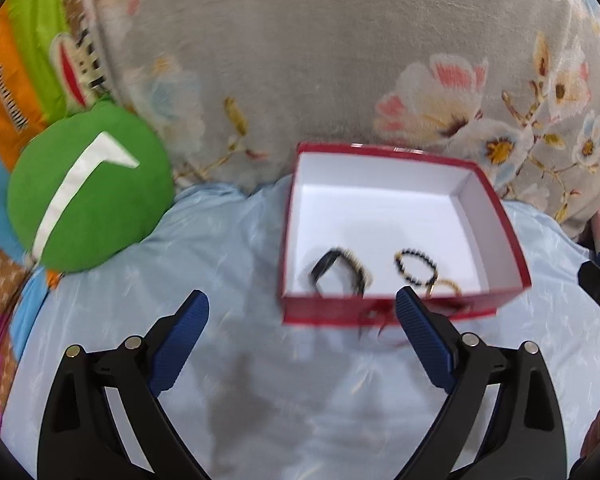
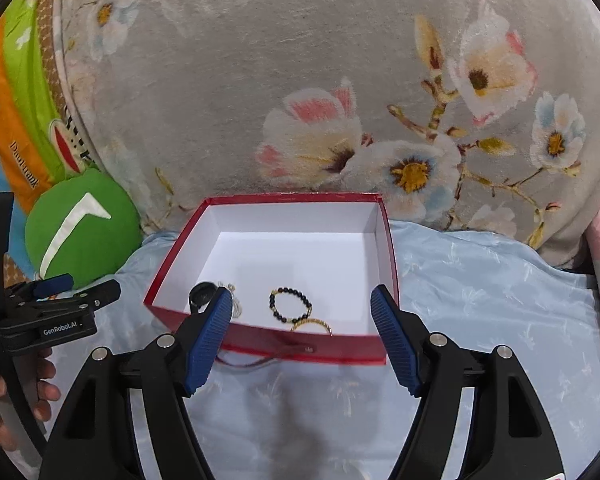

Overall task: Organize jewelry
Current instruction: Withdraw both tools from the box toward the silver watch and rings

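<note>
- The red box (image 2: pixel 268 354) sits on the light blue sheet (image 2: pixel 480 300) of a bed, just in front of the big flowery blanket (image 2: pixel 300 60). It has no lid on.
- Inside, near the front wall, I count 3 pcs of jewelry: 1 black watch (image 2: pixel 202 295), 1 black bead bracelet (image 2: pixel 290 305), 1 thin gold ring-shape (image 2: pixel 312 326) touching the beads.
- A bit of white/silver stuff lies by the watch; too small to tell what it is.
- A red string (image 2: pixel 260 360) hangs from the box front.
- 1 green round pillow (image 2: pixel 84 226) is to the left of the box.
- Left gripper (image 1: pixel 302 320): jaws wide open, holding nothing, low in front of the box.
- Right gripper (image 2: pixel 302 316): jaws wide open too, nothing in them, tips over the front wall.
- How they'd handle, I think: all 3 are light & small. Beads are round & slippery, the loop is floppy, so pinch across the string of beads, not 1 bead.
- Gold one looks thin & easy to bend, so squeeze soft, on its rim.
- Watch: grab the strap, not the glass face.
- Box is thin card, light; it may slide if bumped.
</note>
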The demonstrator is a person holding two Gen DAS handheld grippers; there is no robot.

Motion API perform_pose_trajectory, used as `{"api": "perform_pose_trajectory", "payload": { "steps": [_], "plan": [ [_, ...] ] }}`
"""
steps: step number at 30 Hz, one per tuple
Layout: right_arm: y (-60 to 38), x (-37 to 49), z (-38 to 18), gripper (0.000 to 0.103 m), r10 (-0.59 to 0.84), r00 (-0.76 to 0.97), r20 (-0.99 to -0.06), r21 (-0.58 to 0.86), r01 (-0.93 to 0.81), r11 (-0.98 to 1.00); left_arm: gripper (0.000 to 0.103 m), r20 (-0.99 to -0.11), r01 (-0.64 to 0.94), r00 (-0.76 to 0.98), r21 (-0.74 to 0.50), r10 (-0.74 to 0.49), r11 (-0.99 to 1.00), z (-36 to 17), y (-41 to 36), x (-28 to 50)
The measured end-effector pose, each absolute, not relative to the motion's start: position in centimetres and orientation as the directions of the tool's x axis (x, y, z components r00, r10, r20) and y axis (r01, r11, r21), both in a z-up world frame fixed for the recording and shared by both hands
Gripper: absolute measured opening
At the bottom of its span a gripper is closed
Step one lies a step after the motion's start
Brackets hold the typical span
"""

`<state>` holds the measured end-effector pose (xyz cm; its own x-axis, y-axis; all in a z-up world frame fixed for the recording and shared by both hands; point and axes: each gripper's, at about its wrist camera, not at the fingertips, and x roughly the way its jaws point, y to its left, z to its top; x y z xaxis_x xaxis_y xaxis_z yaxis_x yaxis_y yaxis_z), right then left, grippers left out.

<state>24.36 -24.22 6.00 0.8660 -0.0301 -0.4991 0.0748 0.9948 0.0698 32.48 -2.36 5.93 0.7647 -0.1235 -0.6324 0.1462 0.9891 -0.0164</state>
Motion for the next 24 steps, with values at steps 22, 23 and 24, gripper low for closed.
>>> {"api": "perform_pose_trajectory", "payload": {
  "steps": [22, 23, 24],
  "plan": [
    [-21.9, 8.6, -6.6, 0.070, 0.005, 0.662, -0.750, 0.179, 0.194, 0.965, 0.092, -0.790, 0.030, 0.609, -0.062, -0.067, 0.998, -3.8, 6.9, 16.3],
    [-21.8, 8.5, -6.9, 0.070, 0.003, 0.656, -0.754, 0.177, 0.199, 0.964, 0.092, -0.794, 0.030, 0.603, -0.066, -0.071, 0.997, -4.0, 7.1, 16.1],
    [-21.6, 8.4, -7.3, 0.070, 0.005, 0.651, -0.759, 0.179, 0.200, 0.963, 0.092, -0.798, 0.026, 0.599, -0.069, -0.071, 0.997, -4.2, 7.2, 15.9]
  ]
}}
